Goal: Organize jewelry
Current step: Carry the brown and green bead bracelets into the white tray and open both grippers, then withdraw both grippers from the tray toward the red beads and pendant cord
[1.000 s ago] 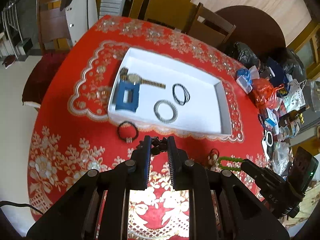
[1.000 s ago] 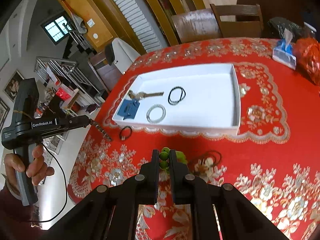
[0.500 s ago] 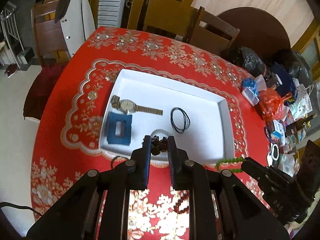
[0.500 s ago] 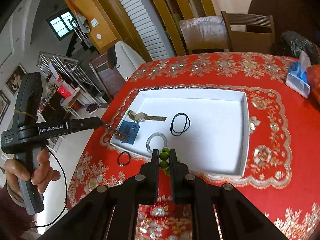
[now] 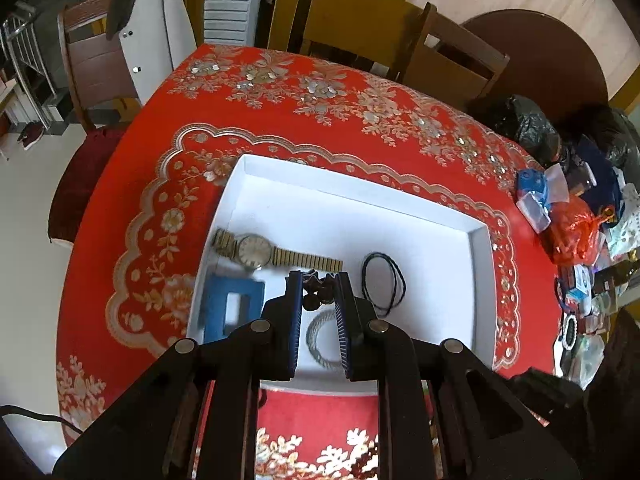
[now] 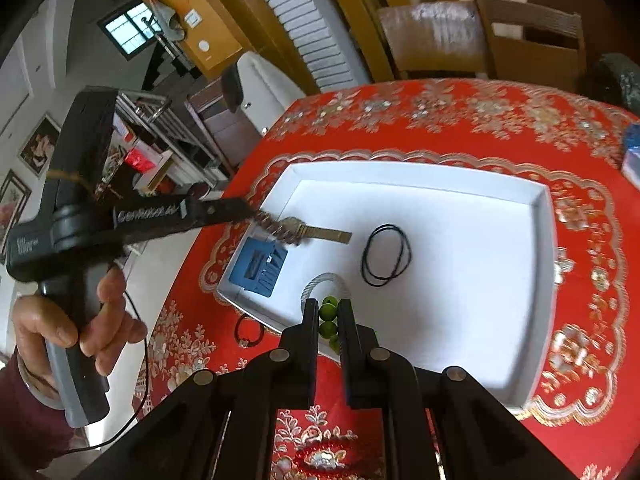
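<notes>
My left gripper (image 5: 318, 280) is shut on a dark metal chain bracelet (image 5: 314, 294) and holds it over the left part of the white tray (image 5: 360, 194). It shows from the side in the right wrist view (image 6: 256, 216), above the gold watch (image 6: 320, 233). My right gripper (image 6: 328, 306) is shut on a green bead bracelet (image 6: 329, 320) over the tray's (image 6: 420, 172) near edge. In the tray lie the watch (image 5: 256, 248), a blue holder (image 5: 228, 308), a silver ring bracelet (image 5: 320, 340) and a black cord loop (image 5: 384, 284).
A small black bracelet (image 6: 249, 334) lies on the red tablecloth (image 5: 280, 100) just outside the tray's near left corner. Bags and clutter (image 5: 572, 220) crowd the right side of the table. Chairs (image 5: 400, 40) stand behind it.
Both grippers have moved forward from the tablecloth to over the tray, each carrying its bracelet. The left one now hangs by the watch.
</notes>
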Motion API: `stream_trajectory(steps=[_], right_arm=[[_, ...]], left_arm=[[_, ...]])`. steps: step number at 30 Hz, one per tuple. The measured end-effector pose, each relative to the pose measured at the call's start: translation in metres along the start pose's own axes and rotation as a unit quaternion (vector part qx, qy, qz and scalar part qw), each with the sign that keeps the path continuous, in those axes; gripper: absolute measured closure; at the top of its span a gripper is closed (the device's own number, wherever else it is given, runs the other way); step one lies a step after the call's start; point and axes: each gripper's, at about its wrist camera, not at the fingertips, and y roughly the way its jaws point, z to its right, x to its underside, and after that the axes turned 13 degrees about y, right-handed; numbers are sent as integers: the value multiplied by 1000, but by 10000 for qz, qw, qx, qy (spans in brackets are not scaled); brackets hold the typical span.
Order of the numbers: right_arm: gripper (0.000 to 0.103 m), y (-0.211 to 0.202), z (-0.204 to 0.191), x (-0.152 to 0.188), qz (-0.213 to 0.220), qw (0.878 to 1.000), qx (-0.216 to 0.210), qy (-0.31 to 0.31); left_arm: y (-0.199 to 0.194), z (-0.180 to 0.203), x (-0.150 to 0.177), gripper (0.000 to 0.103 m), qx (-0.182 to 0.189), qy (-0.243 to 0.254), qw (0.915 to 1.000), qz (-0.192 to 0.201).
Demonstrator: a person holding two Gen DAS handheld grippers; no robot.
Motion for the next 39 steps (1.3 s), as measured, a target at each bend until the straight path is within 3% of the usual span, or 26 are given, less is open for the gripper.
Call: stream_trajectory(steps=[7,13,21,24,26,33,39], right_arm=[[95,47,48,-24,-324,9977,192,555],[95,60,83,-41,-209,9941,450,966],[95,64,104,-51,-77,9905,505,1276],[88,59,106,-52,-9,9901,554,1289],[76,53,107,-51,63,9893,524,1359],[73,33,99,-41,129,9896,462,1358],[65,17,78,-26,198,9915,411,1221]], left_arm=[[41,-3,-31,89,-32,-11,9998,-206],[80,-27,-52,88,-283,-296,9981,-455],[103,-48,-53,88,-502,-531,9951,-669],[107,-52,-50,88,-482,-659,9937,-768],[108,-55,-47,88,-429,-772,9929,-799],[94,-56,-40,62,-292,-828,9933,-754],[69,-50,-28,59,-369,-725,9949,-592]])
